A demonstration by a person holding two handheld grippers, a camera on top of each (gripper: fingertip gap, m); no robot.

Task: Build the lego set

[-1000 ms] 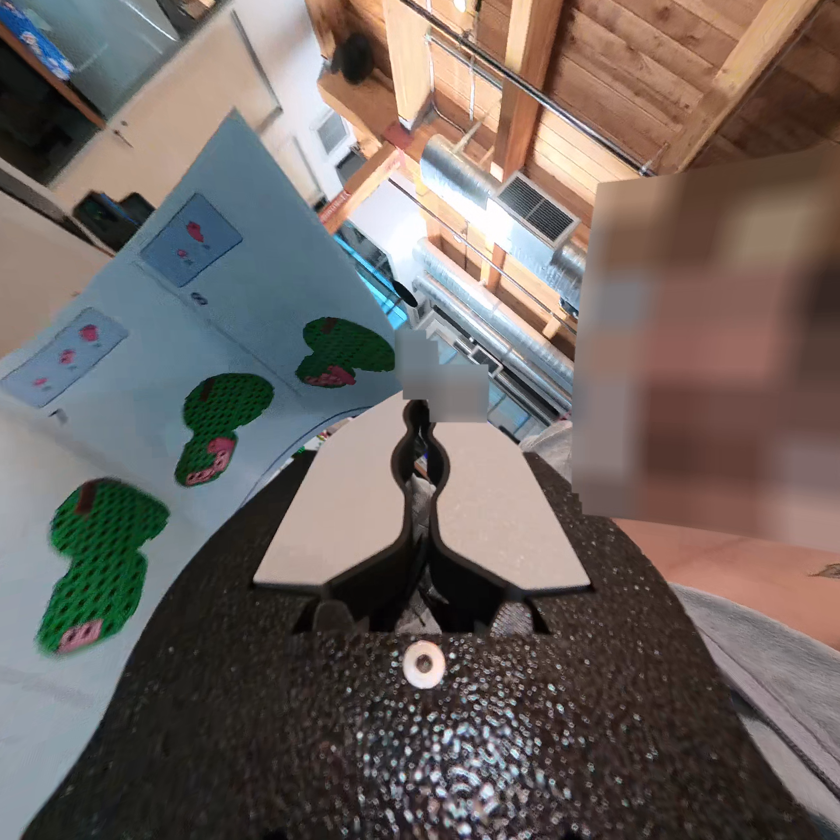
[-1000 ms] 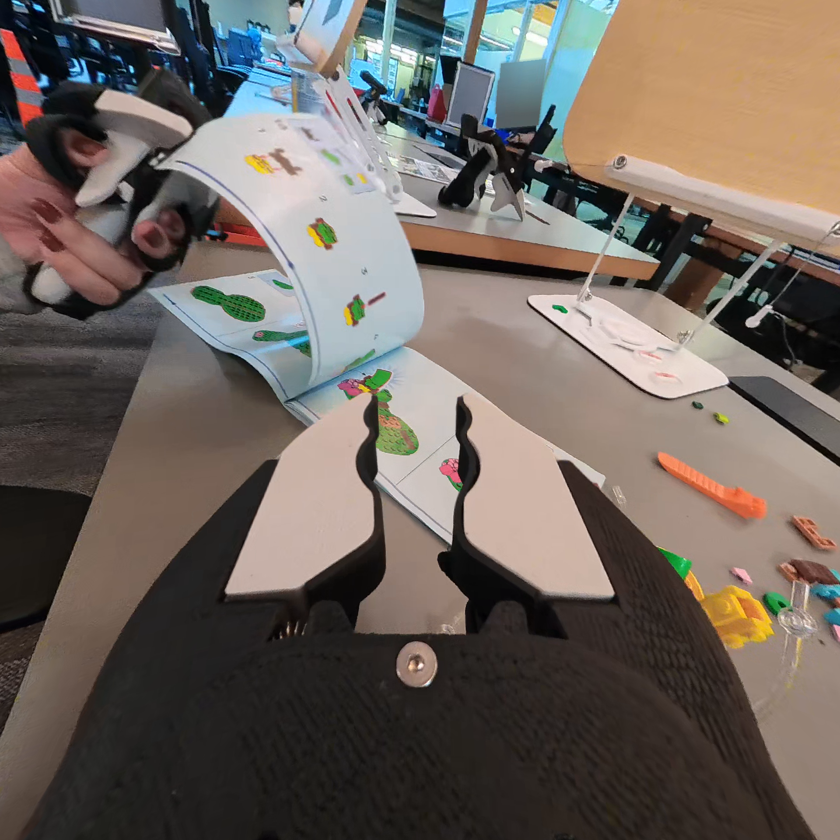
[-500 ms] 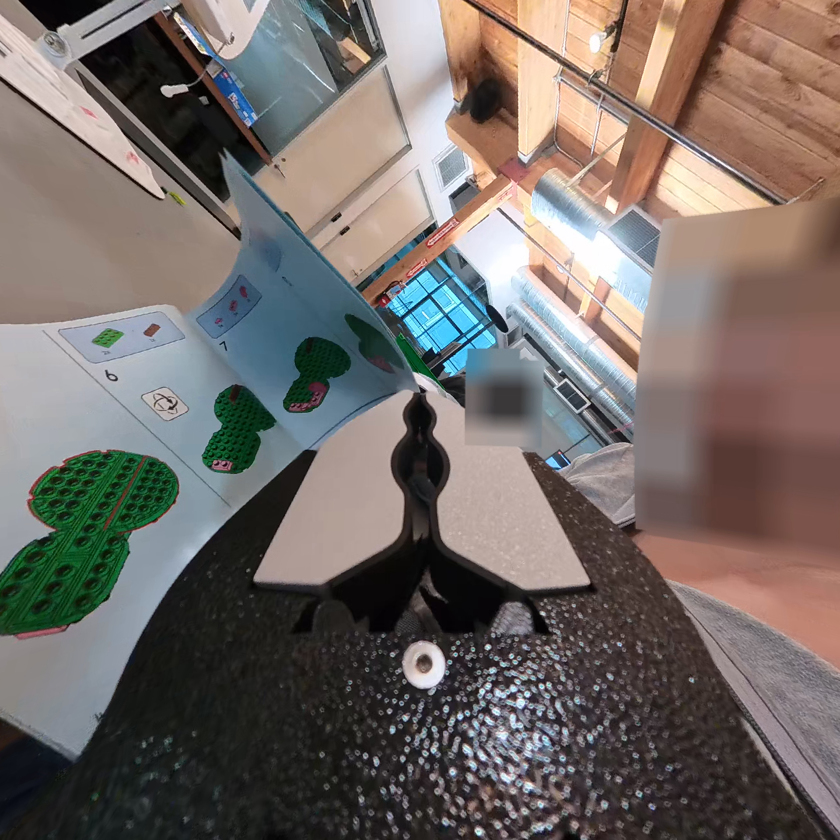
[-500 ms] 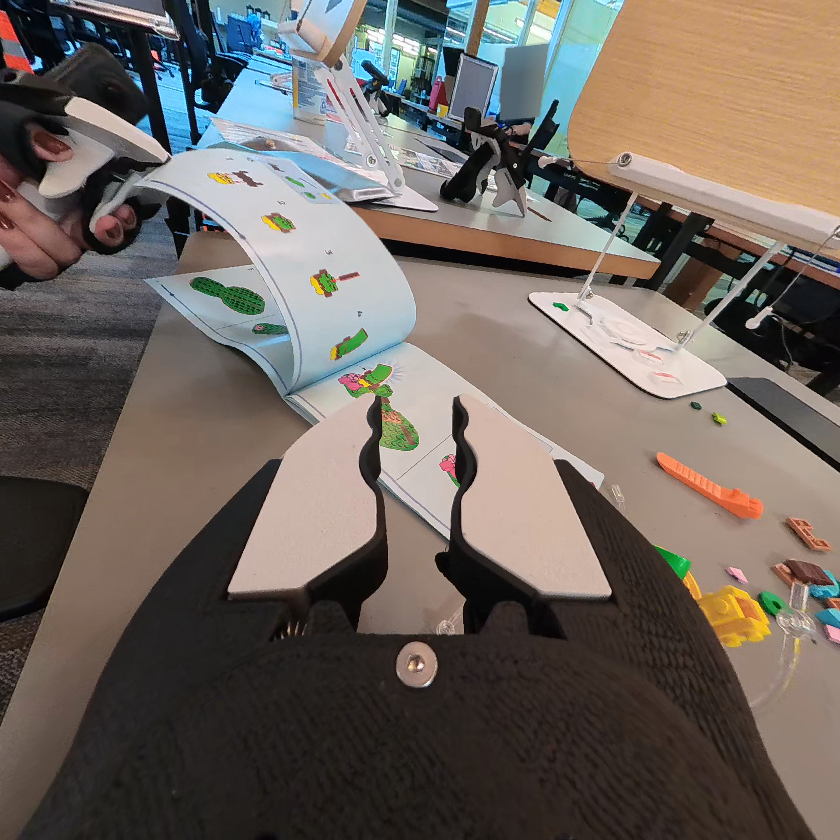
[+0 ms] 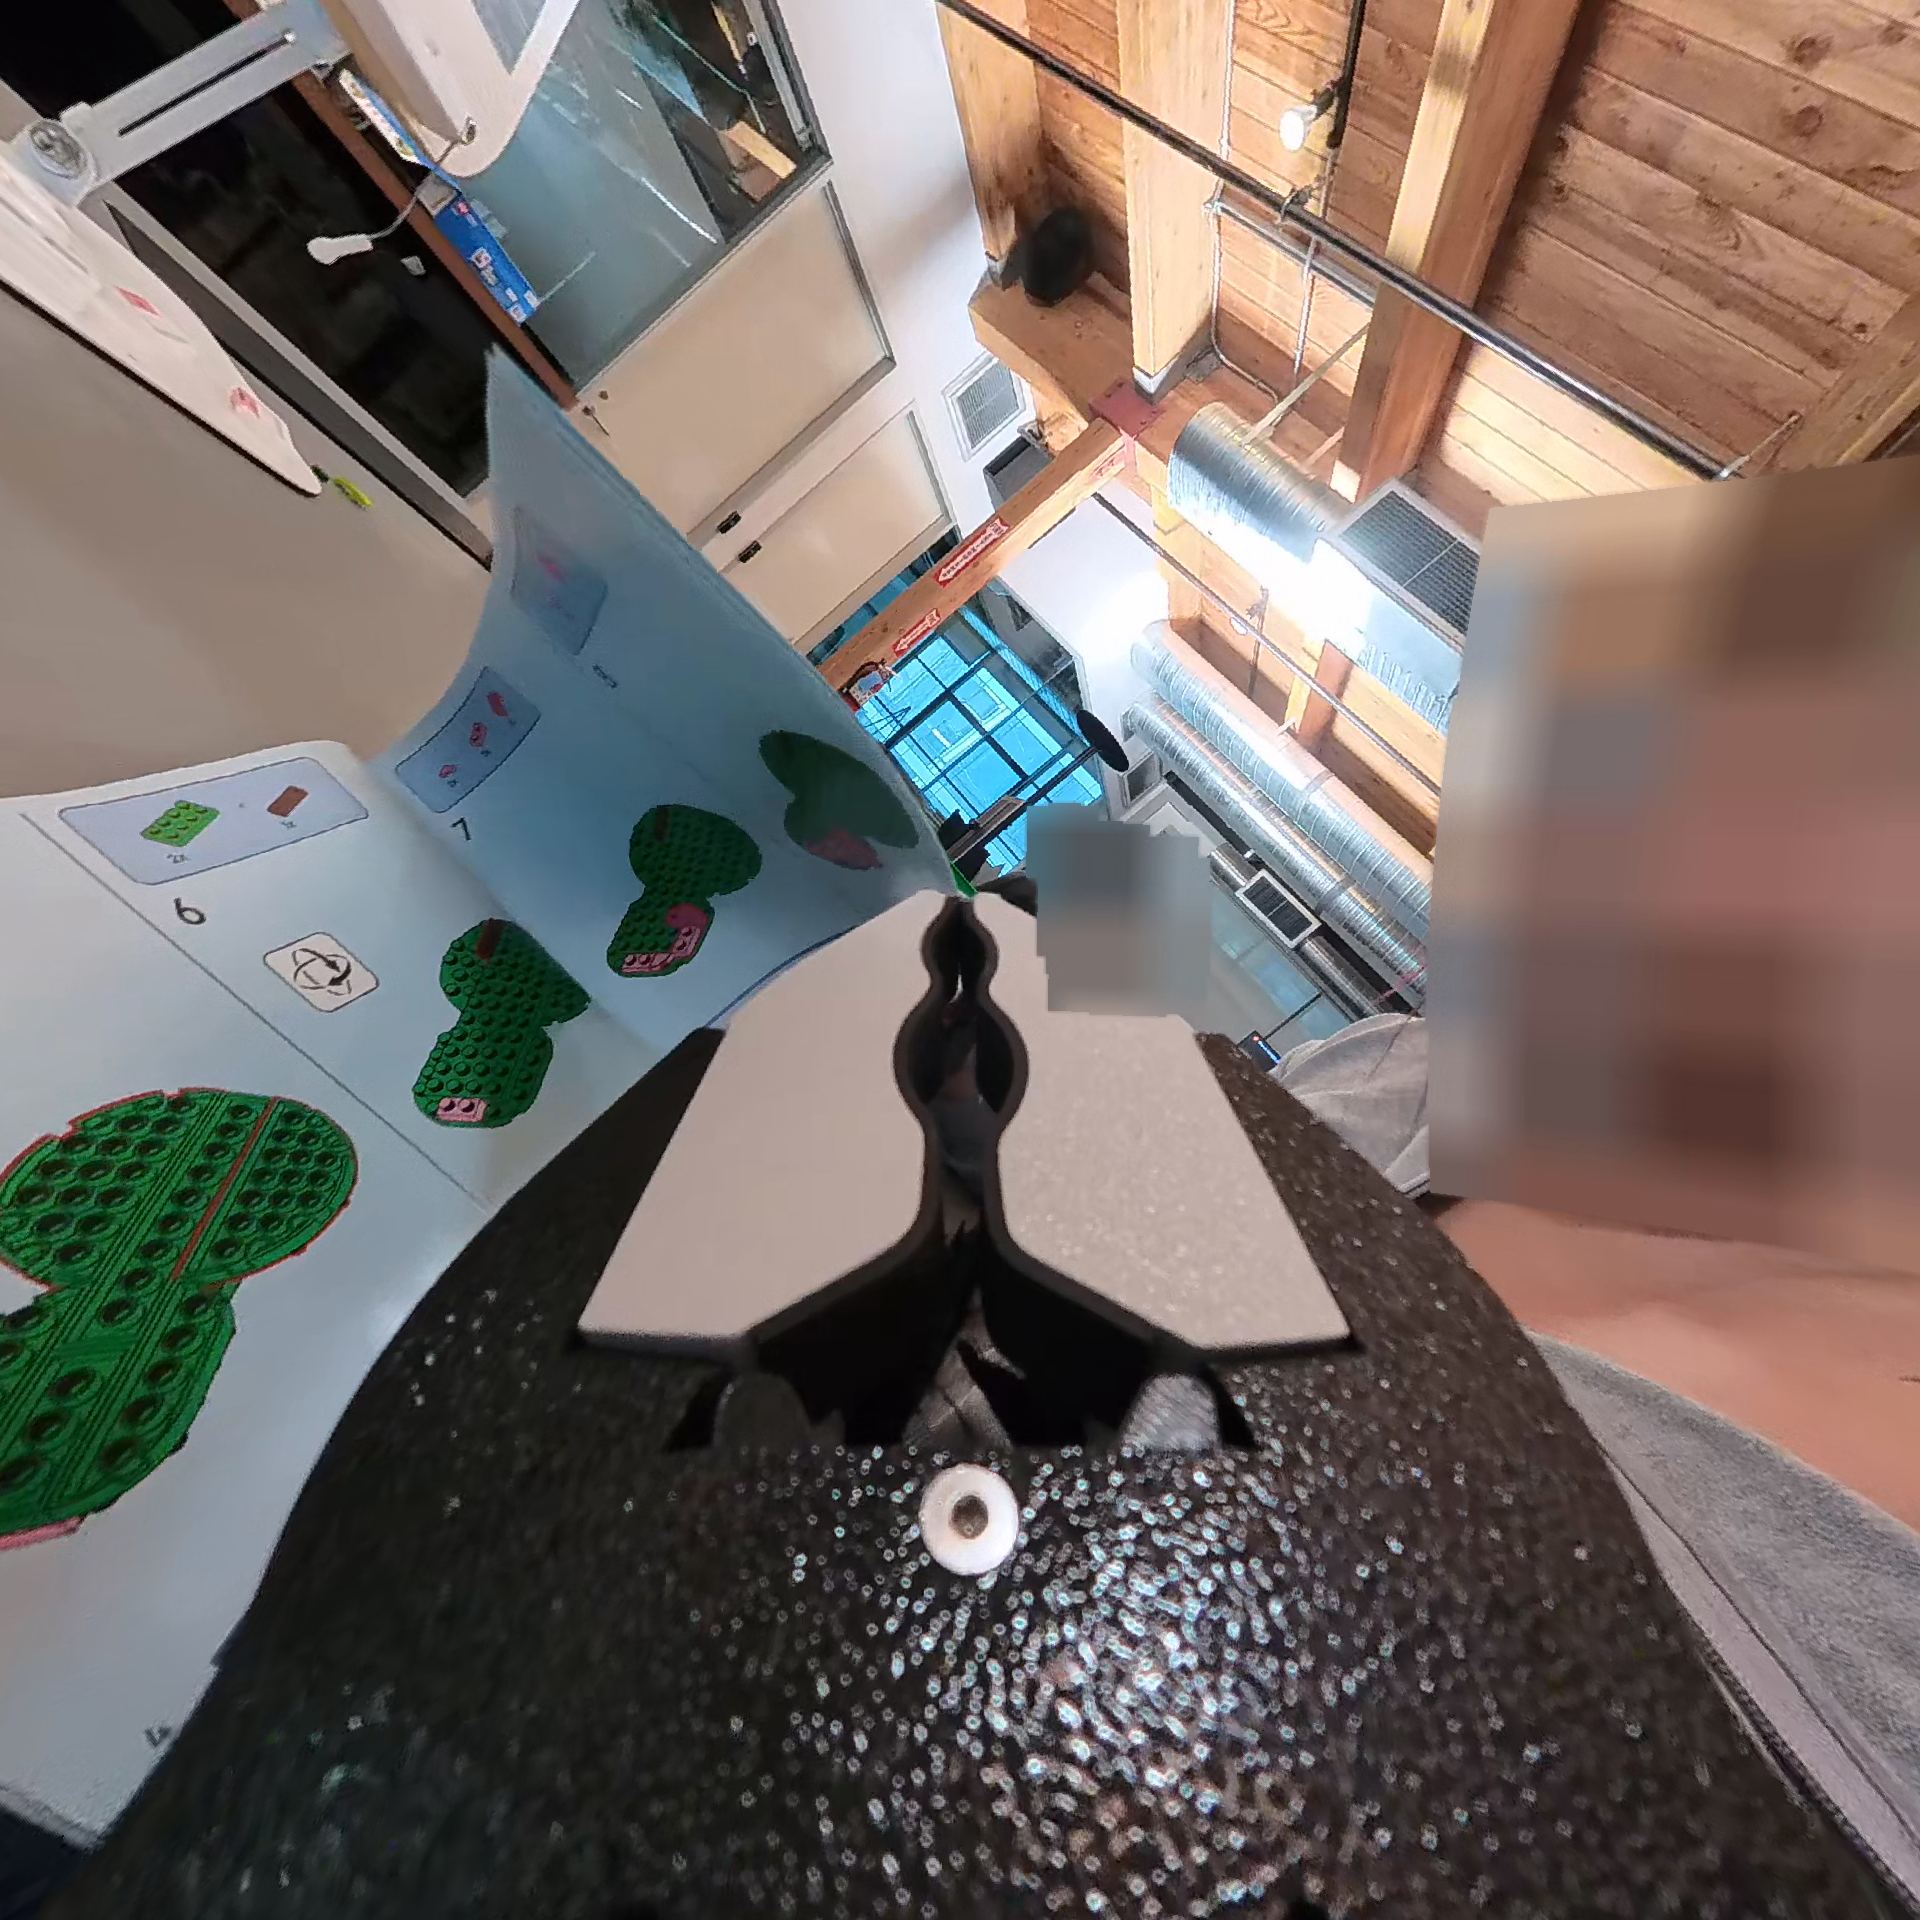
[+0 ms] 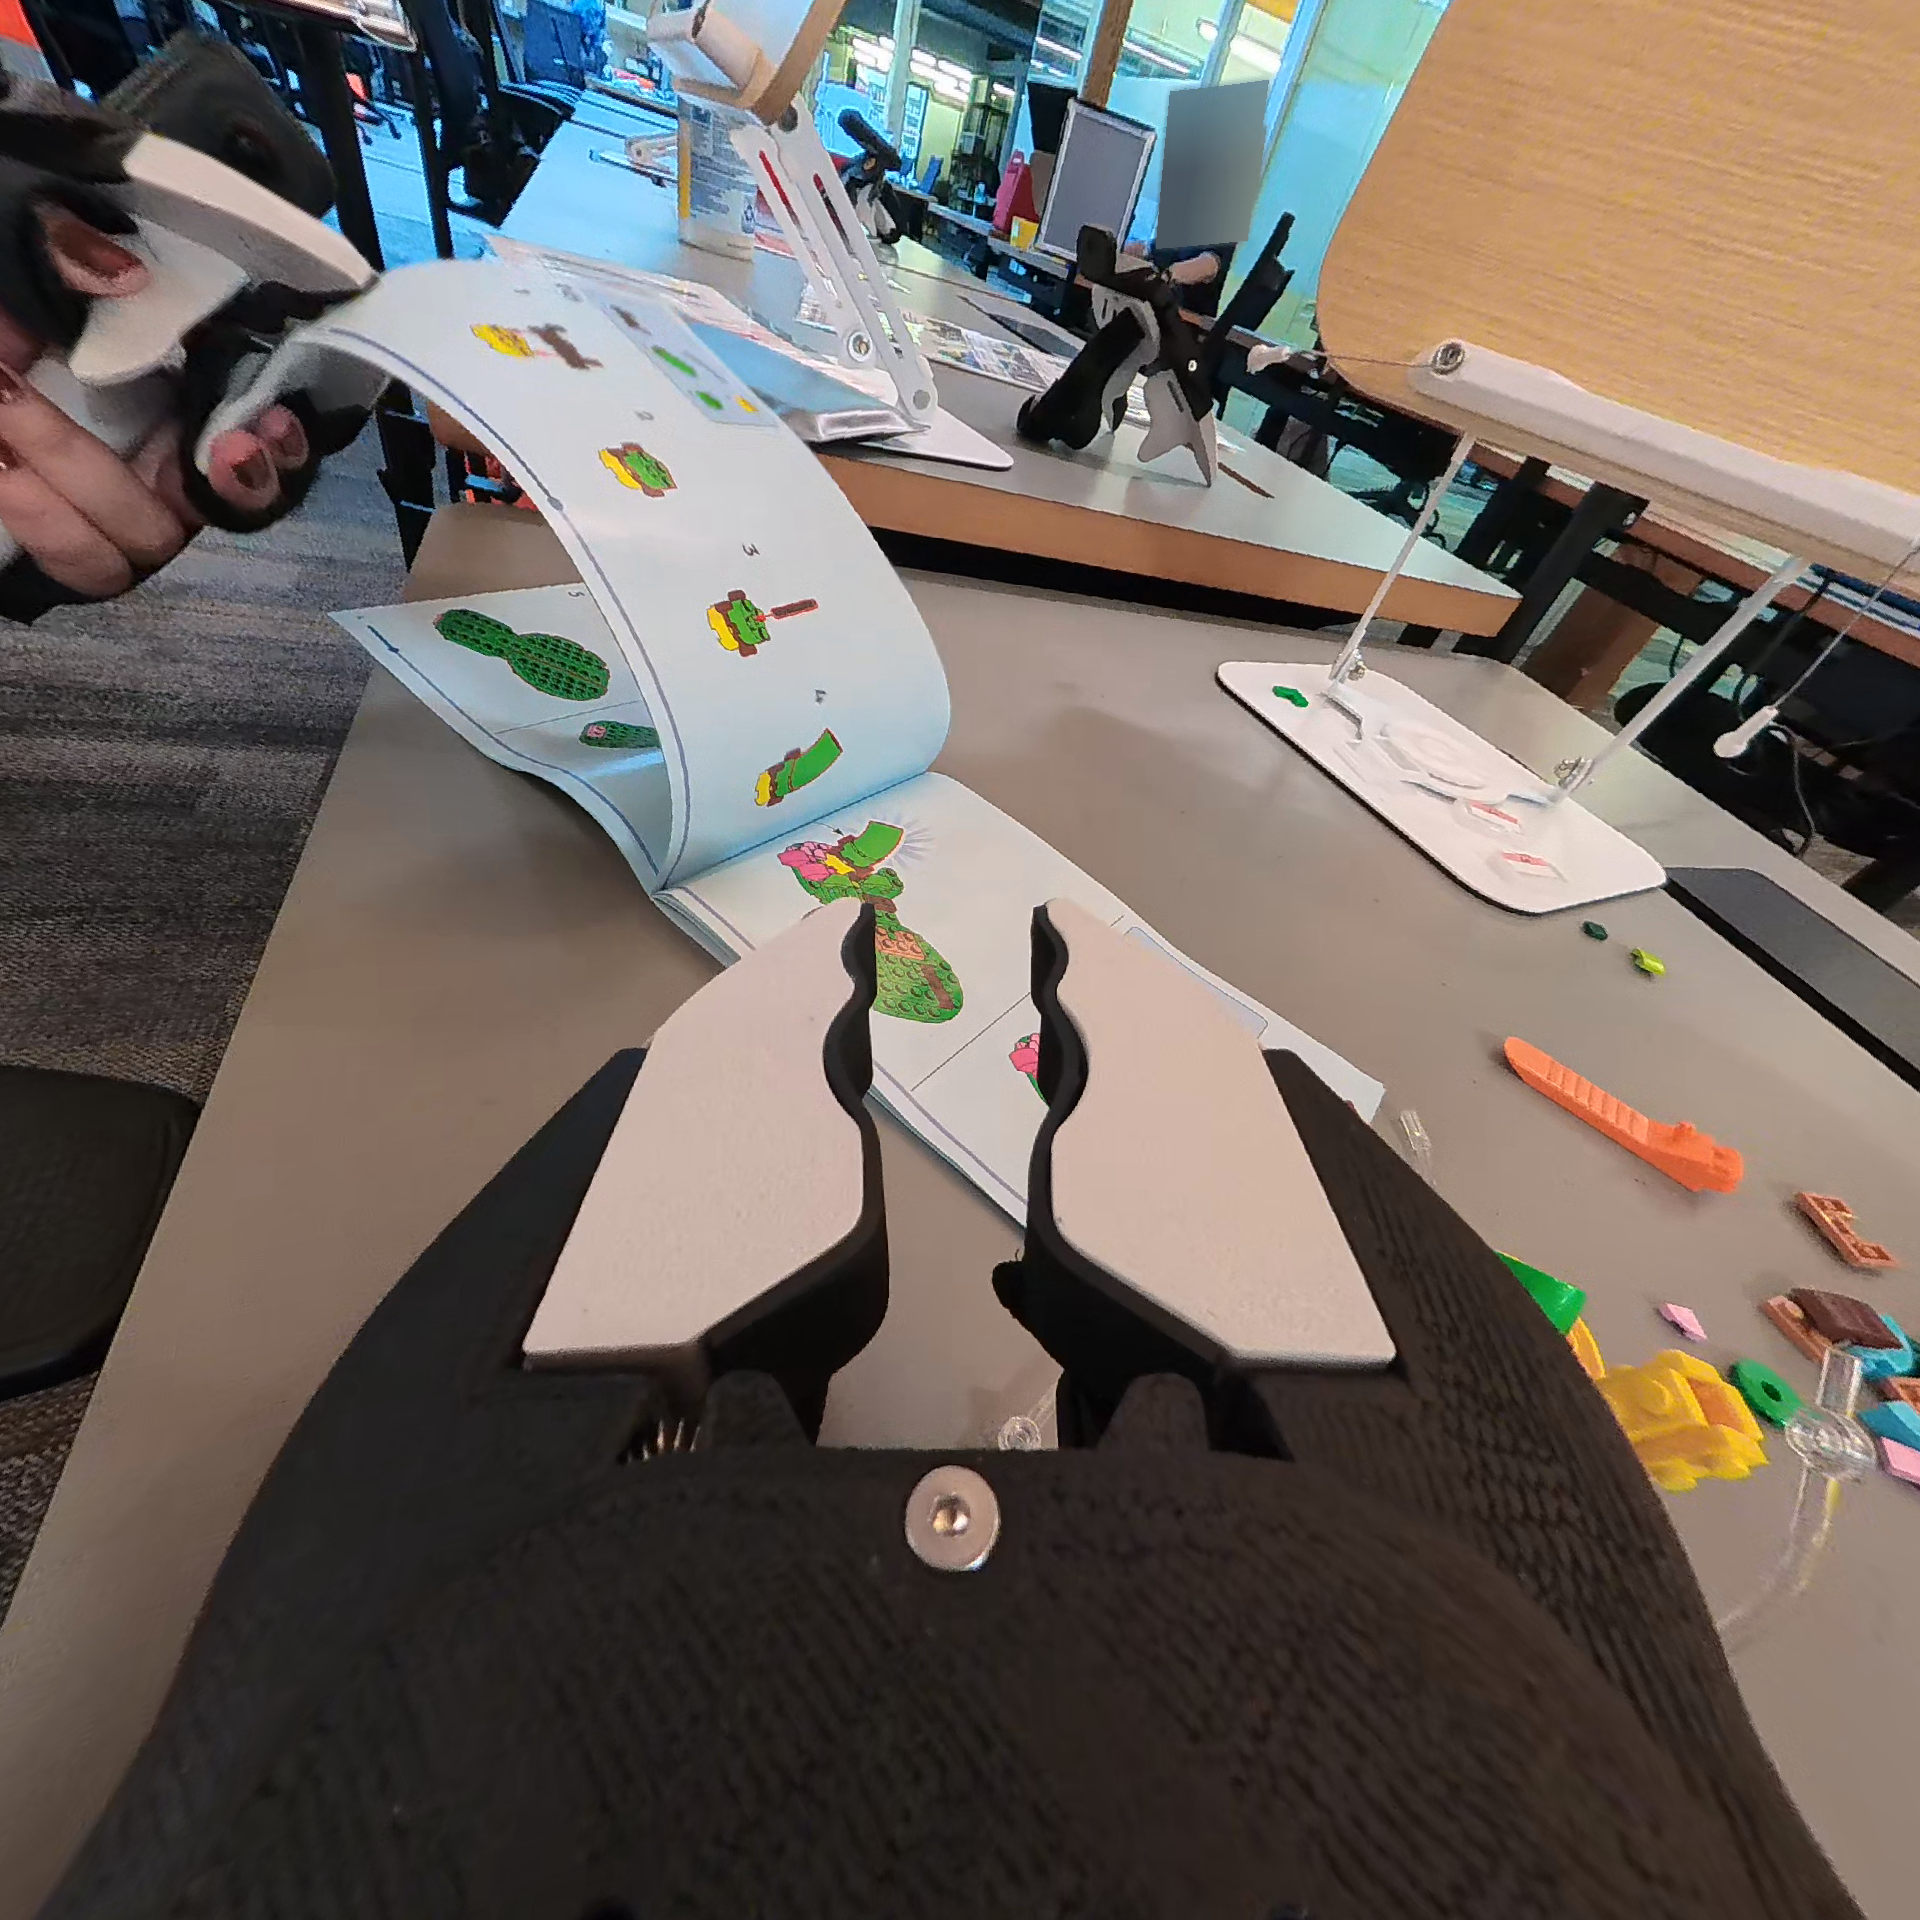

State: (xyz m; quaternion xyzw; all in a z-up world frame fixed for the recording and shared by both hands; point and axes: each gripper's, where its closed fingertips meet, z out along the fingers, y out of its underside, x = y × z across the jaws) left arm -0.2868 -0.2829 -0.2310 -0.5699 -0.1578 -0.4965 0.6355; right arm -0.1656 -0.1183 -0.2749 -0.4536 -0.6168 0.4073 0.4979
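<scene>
Under my right gripper (image 6: 951, 935), jaws apart and empty, lies the open pale-blue brick-building instruction booklet (image 6: 1060, 987) on the grey table (image 6: 1143, 727). Farther left, my left gripper (image 6: 244, 312) pinches the corner of one arched page (image 6: 727, 540), mid page-turn.

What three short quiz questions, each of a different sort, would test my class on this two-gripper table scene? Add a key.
1. True or false: the right gripper stands open and holds nothing.
2. The left gripper pinches: A) an orange plastic tool; B) a curled page of the pale blue building-instruction booklet; C) a yellow brick.
3. Fill in: the long orange plastic tool lies on the grey ____.

Key: 1 true; 2 B; 3 table.
</scene>
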